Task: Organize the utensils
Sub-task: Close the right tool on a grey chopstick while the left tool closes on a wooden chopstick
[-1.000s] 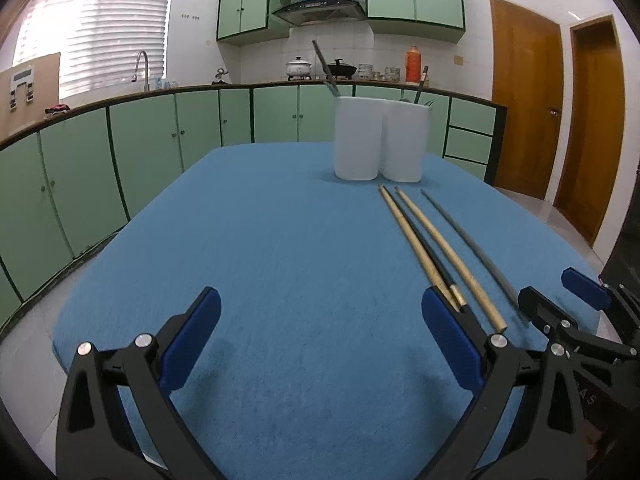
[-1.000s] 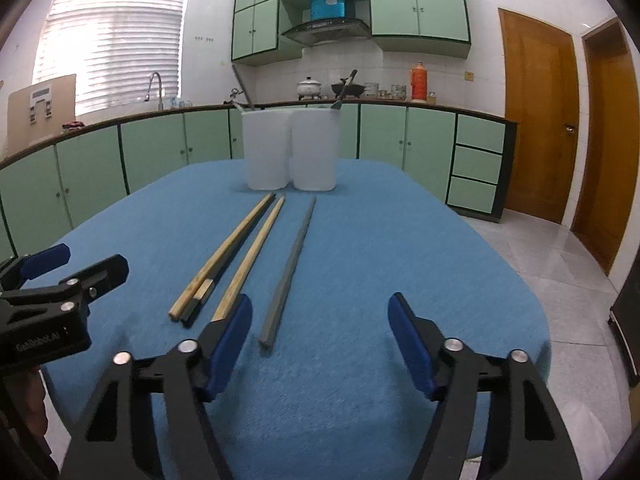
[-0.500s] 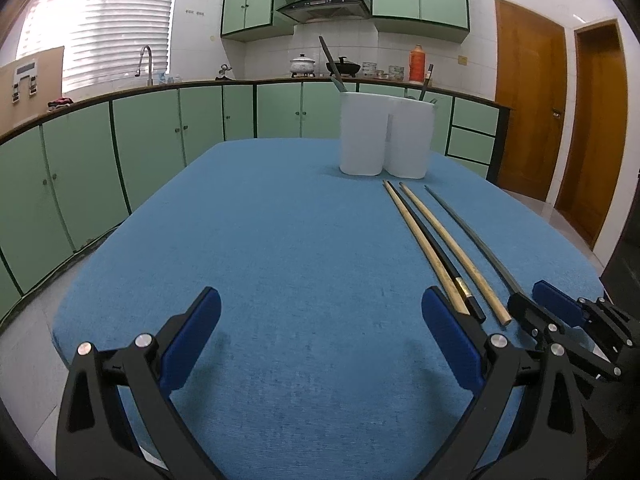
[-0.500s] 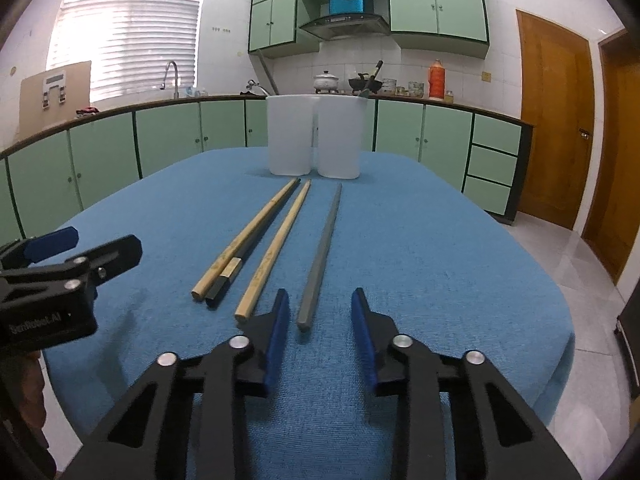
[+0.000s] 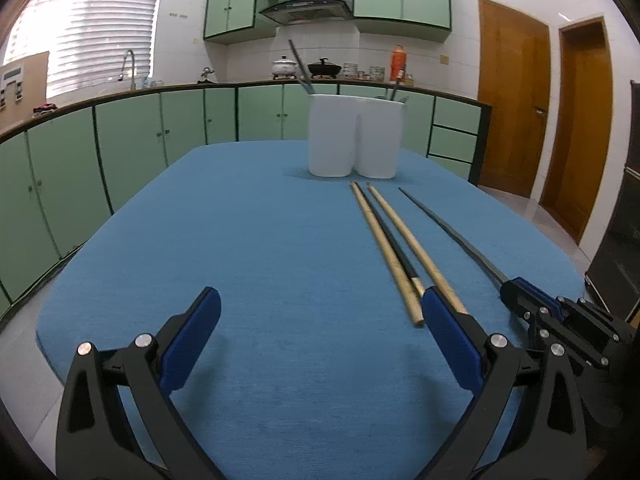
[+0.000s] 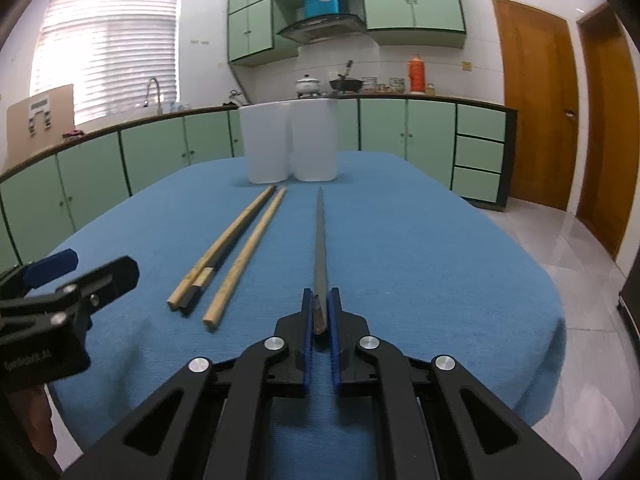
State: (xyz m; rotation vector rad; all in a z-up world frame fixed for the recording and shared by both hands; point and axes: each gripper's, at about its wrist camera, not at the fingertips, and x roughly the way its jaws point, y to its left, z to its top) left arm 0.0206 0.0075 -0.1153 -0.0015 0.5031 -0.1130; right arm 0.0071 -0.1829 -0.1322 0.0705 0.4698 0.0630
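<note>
A long grey chopstick (image 6: 319, 240) lies on the blue table (image 6: 420, 248), pointing at two white holders (image 6: 288, 140). My right gripper (image 6: 320, 300) is closing its jaws on the chopstick's near end, and the blue pads (image 6: 307, 312) press it from both sides. Left of it lie two wooden chopsticks (image 6: 252, 240) with a dark one (image 6: 216, 264) between them. My left gripper (image 5: 320, 304) hovers open and holds nothing; the wooden chopsticks (image 5: 384, 240) end by its right finger. The left wrist view also shows the right gripper (image 5: 516, 290) on the grey chopstick (image 5: 448, 232).
The white holders (image 5: 354, 140) stand at the table's far end with a few utensils sticking out. Green cabinets and a counter curve round behind and to the left. Wooden doors and tiled floor are to the right, past the table edge.
The right gripper's jaws went from wide open to shut around the grey chopstick's near end. The left gripper stayed open and shifted slightly against the table.
</note>
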